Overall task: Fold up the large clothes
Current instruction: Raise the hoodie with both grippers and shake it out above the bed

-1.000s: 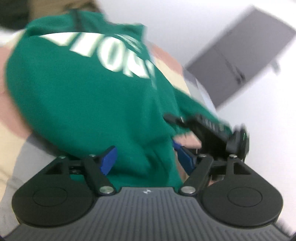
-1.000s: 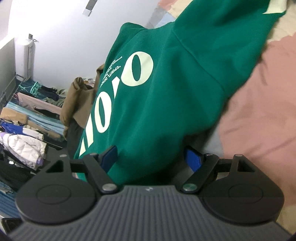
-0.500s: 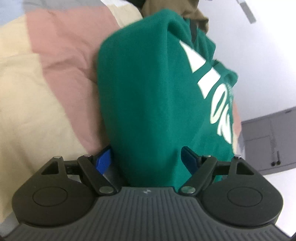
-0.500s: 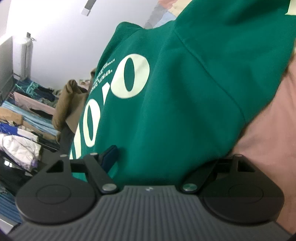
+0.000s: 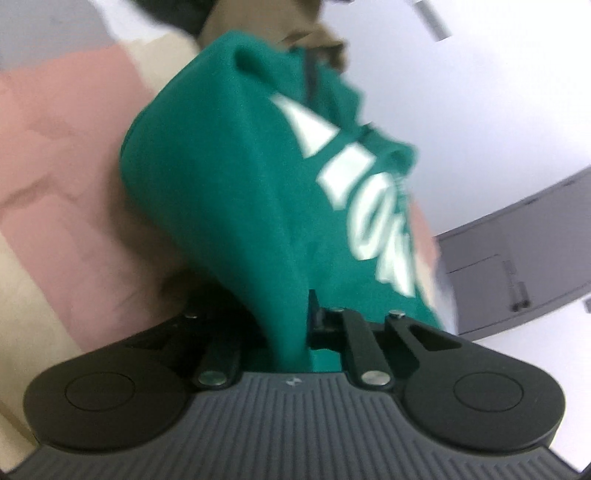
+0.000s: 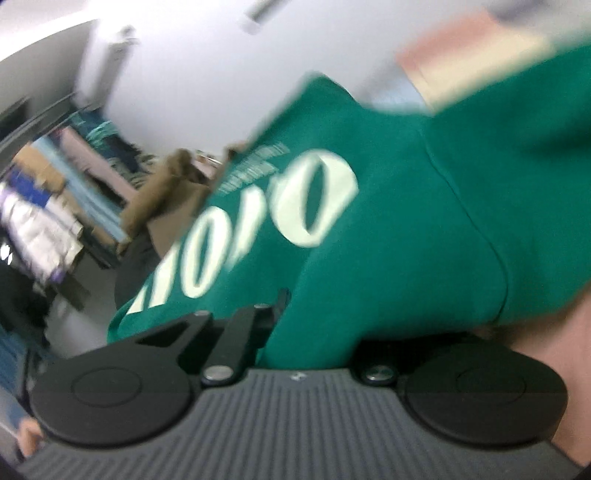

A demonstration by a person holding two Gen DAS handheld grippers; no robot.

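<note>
Green sweatshirt bunched btwn jaws of both; left tool & right tool just closed, pinching fabric.

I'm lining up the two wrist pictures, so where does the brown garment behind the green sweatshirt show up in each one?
Left wrist view: brown garment at top centre, above the green sweatshirt.
Right wrist view: brown garment at middle left, beside the sweatshirt.
Shared landmark: the sweatshirt's pale lettering.

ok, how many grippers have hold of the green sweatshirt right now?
2. The left gripper is shut on a bunched fold of the green sweatshirt; the right gripper is shut on another edge, its far finger hidden under fabric.
</note>
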